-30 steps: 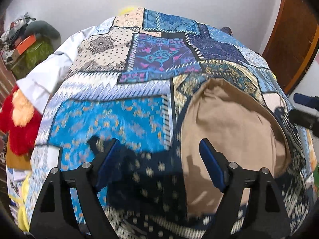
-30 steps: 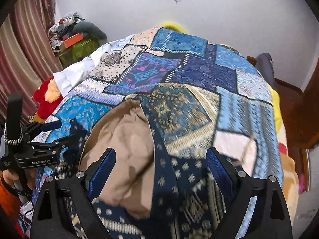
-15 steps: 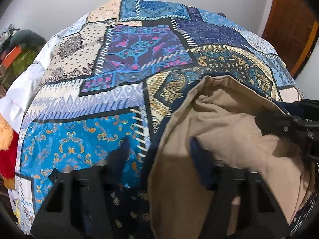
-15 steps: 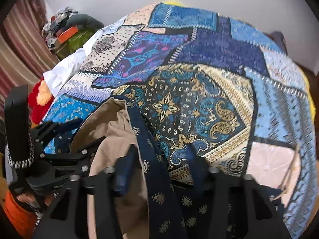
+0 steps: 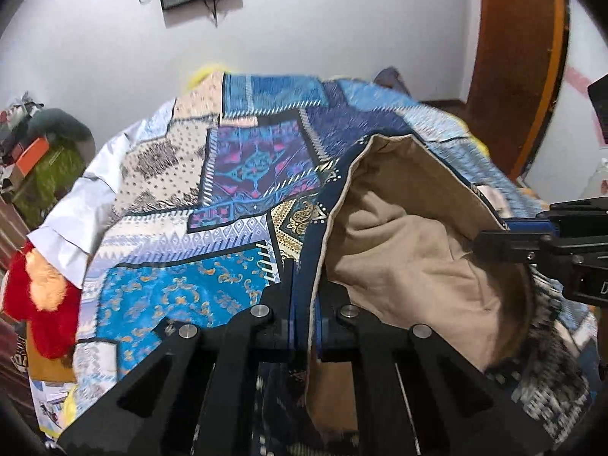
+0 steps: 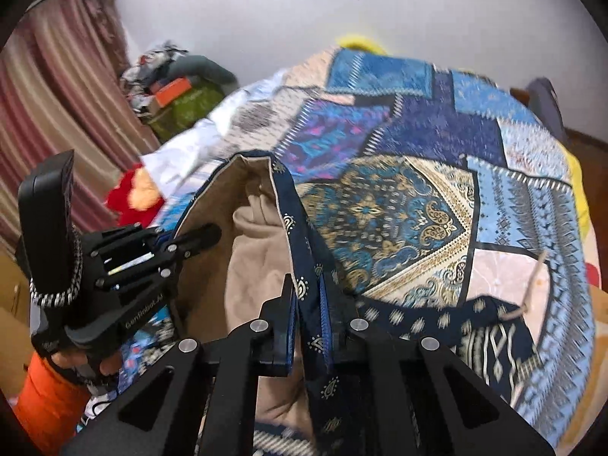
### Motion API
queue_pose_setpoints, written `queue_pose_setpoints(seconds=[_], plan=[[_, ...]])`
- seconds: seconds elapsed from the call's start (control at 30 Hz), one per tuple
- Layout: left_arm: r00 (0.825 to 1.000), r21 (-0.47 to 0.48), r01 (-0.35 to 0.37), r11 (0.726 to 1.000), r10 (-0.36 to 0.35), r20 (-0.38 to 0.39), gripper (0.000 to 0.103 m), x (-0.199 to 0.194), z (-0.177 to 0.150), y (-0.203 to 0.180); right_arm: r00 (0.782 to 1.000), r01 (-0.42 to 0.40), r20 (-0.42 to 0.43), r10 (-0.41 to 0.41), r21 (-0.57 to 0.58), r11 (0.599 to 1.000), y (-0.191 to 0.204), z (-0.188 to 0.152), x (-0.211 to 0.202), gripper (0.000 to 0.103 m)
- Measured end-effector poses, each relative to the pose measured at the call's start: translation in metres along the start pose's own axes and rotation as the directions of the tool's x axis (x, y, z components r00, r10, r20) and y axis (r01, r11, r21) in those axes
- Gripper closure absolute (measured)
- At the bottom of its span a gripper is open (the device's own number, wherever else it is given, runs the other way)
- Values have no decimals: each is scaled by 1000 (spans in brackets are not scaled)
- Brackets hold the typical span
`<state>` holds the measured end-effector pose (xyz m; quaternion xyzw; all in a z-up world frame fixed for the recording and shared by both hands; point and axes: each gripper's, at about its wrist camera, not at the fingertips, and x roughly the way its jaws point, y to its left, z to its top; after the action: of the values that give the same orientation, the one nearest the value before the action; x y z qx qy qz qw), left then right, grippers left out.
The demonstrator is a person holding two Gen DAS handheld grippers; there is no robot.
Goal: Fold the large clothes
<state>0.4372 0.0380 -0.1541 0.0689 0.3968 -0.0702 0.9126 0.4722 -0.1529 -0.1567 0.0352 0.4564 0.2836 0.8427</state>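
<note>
Across bed, patchwork batik cloth (image 5: 243,174) lies spread, near edge raised off surface. My left gripper (image 5: 304,304) clamped tight on dark navy border (image 5: 323,228) of that cloth; fabric pinched between blue pads. My right gripper (image 6: 309,315) likewise closed on navy paisley hem (image 6: 300,243), strip running up between fingers. Beige lining (image 5: 410,243) faces up in lifted fold between both tools. Red plush toy (image 5: 38,304) sits at bed's left side. Orange sleeve (image 6: 45,399) visible behind left gripper in right wrist view.
</note>
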Motion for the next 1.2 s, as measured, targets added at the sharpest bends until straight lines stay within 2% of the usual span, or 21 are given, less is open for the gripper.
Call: queue_pose_setpoints(seconds=[0.17, 0.4, 0.5, 0.67, 0.77, 0.9, 1.03, 1.1, 1.17, 1.2], plan=[[1000, 13, 15, 1000, -15, 12, 96, -48, -25, -1, 1000, -16, 26, 17, -50, 999, 33, -26, -47, 94], [999, -10, 37, 999, -37, -33, 96, -77, -77, -2, 1000, -18, 7, 19, -84, 996, 64, -79, -80, 94], [995, -25, 72, 997, -74, -65, 96, -84, -103, -3, 999, -33, -24, 31, -91, 995, 74, -105, -86, 94], [985, -39, 99, 994, -104, -138, 90, -84, -146, -9, 994, 26, -100, -42, -159, 987, 89, -146, -87, 93], [976, -50, 96, 994, -104, -193, 88, -78, -170, -14, 985, 36, -163, -64, -165, 986, 91, -167, -83, 93], [958, -71, 76, 995, -93, -271, 87, -68, -204, -15, 964, 11, -259, -54, -165, 986, 89, -194, -75, 93], [942, -90, 57, 994, -84, -326, 82, -68, -231, -12, 973, 19, -226, -57, -168, 986, 88, -211, -87, 93], [941, -97, 39, 994, -70, -330, 77, -74, -237, -7, 974, 24, -221, -58, -158, 987, 85, -213, -95, 93], [945, -103, 7, 995, -40, -324, 64, -84, -239, 3, 975, 32, -212, -61, -138, 990, 79, -209, -103, 93], [949, -105, -9, 994, -25, -313, 63, -89, -237, 7, 977, 41, -201, -67, -130, 991, 76, -206, -107, 93]])
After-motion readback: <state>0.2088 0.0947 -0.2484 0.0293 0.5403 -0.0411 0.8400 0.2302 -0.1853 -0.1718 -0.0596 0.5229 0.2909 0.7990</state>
